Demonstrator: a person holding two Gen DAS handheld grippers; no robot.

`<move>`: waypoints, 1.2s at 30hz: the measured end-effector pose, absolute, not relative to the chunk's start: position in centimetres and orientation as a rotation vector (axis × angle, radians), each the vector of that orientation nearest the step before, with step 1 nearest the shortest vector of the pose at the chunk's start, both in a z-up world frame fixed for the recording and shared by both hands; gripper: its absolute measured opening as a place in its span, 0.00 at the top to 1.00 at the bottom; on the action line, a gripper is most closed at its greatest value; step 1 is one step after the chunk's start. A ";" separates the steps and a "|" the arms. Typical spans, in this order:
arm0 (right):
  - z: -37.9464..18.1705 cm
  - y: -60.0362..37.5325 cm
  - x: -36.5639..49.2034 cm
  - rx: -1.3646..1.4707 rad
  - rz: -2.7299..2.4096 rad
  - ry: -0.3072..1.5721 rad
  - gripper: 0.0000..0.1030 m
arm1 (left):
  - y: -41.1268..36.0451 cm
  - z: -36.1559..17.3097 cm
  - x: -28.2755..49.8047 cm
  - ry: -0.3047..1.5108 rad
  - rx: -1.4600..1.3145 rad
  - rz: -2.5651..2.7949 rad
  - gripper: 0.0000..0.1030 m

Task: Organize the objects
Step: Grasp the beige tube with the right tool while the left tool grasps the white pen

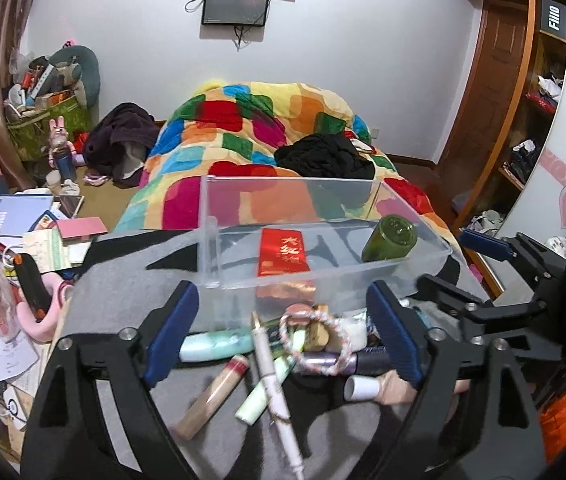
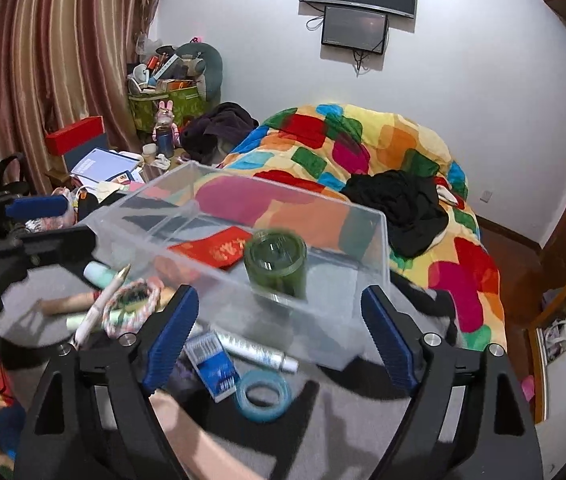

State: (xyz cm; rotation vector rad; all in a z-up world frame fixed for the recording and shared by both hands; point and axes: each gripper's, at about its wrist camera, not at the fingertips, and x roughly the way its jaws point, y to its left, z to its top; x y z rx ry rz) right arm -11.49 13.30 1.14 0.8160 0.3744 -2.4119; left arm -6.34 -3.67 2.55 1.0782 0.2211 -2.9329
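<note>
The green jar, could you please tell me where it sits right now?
The green jar lies inside the clear box, at its right end in the left wrist view, just right of the red packet.

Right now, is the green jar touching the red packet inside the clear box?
Apart. In the left wrist view the green jar lies near the right wall of the clear box, with bare box floor showing between it and the red packet.

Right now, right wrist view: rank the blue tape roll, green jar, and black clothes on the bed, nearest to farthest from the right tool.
1. Blue tape roll: between the right tool's open fingers, on the grey mat.
2. Green jar: ahead, inside the clear bin.
3. Black clothes: beyond the bin, on the colourful quilt, to the right.
</note>
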 end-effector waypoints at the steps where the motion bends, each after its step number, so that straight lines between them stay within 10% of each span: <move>1: 0.9 13.8 -11.3 0.826 -2.407 0.372 0.21 | -3.8 2.5 -6.2 0.220 1.082 -2.928 0.14; 11: -3.4 16.8 -9.1 1.017 -2.254 0.278 0.20 | -4.2 -1.9 -3.2 0.259 1.242 -2.834 0.15; 17: -5.3 16.3 -8.0 1.064 -2.175 0.277 0.21 | -2.4 -4.5 -1.8 0.250 1.330 -2.821 0.35; 27: -5.2 16.9 -5.4 1.054 -2.096 0.361 0.64 | -1.6 -5.6 -0.7 0.199 1.301 -2.796 0.72; 36: -4.8 15.7 -3.8 1.037 -2.035 0.463 0.53 | -2.8 -5.5 0.8 0.211 1.309 -2.833 0.81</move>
